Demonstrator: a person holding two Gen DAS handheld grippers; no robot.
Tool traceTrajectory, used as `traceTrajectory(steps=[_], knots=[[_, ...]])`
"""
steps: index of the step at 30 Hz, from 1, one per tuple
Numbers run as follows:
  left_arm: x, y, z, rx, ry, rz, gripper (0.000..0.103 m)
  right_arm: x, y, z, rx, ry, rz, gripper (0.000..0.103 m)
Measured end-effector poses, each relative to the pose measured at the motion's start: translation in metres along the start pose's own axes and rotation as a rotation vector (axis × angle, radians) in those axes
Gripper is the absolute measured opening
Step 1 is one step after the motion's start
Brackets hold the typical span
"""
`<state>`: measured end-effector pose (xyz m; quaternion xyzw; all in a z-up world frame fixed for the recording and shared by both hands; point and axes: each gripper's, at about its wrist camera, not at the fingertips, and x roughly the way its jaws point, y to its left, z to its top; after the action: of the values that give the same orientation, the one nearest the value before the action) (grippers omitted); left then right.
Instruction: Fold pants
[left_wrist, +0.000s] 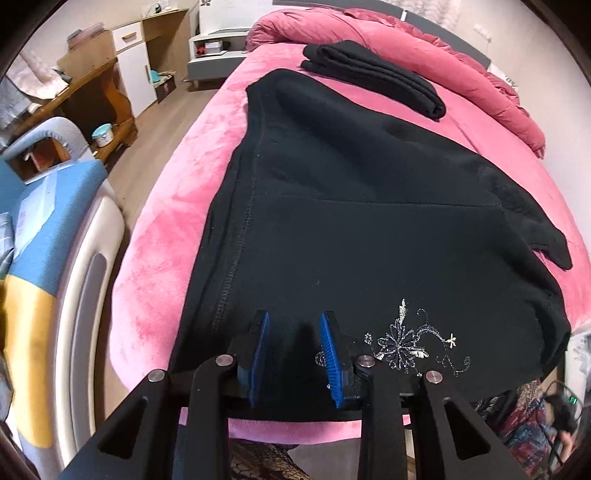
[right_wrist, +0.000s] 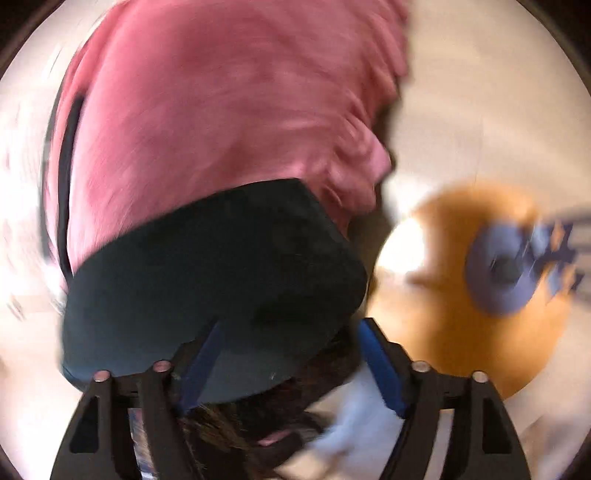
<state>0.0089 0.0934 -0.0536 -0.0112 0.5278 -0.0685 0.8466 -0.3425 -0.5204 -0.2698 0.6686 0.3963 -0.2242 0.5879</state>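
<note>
Black fleece pants (left_wrist: 369, 221) lie spread on a pink bed (left_wrist: 177, 192), with a silver embroidered flower (left_wrist: 402, 343) near their front edge. My left gripper (left_wrist: 295, 318) sits at that near edge, its blue pads narrowly apart and closed on a bunched ridge of the black fabric. The right wrist view is heavily blurred. In it my right gripper (right_wrist: 290, 347) stands wide open above a corner of the black pants (right_wrist: 221, 266); the cloth lies under the left finger (right_wrist: 201, 363) and nothing is pinched.
A second black garment (left_wrist: 373, 85) lies folded at the back of the bed beside a rolled pink duvet (left_wrist: 424, 66). A blue and yellow padded seat (left_wrist: 48, 229) and a wooden desk (left_wrist: 96, 92) stand left of the bed. A blurred orange shape (right_wrist: 461, 306) is on the right.
</note>
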Motion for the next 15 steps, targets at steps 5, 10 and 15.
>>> traceTrajectory(steps=[5, 10, 15], knots=[[-0.007, -0.012, 0.001, 0.004, -0.021, 0.003, 0.031, 0.021, -0.032, -0.011, 0.136, 0.076, 0.116, 0.083], [0.000, -0.028, -0.002, -0.007, -0.004, -0.025, 0.033, 0.042, -0.031, -0.013, 0.210, 0.096, 0.217, 0.085], [0.007, -0.043, 0.000, 0.026, 0.010, -0.042, 0.033, 0.056, -0.004, -0.010, 0.161, 0.128, 0.200, 0.084]])
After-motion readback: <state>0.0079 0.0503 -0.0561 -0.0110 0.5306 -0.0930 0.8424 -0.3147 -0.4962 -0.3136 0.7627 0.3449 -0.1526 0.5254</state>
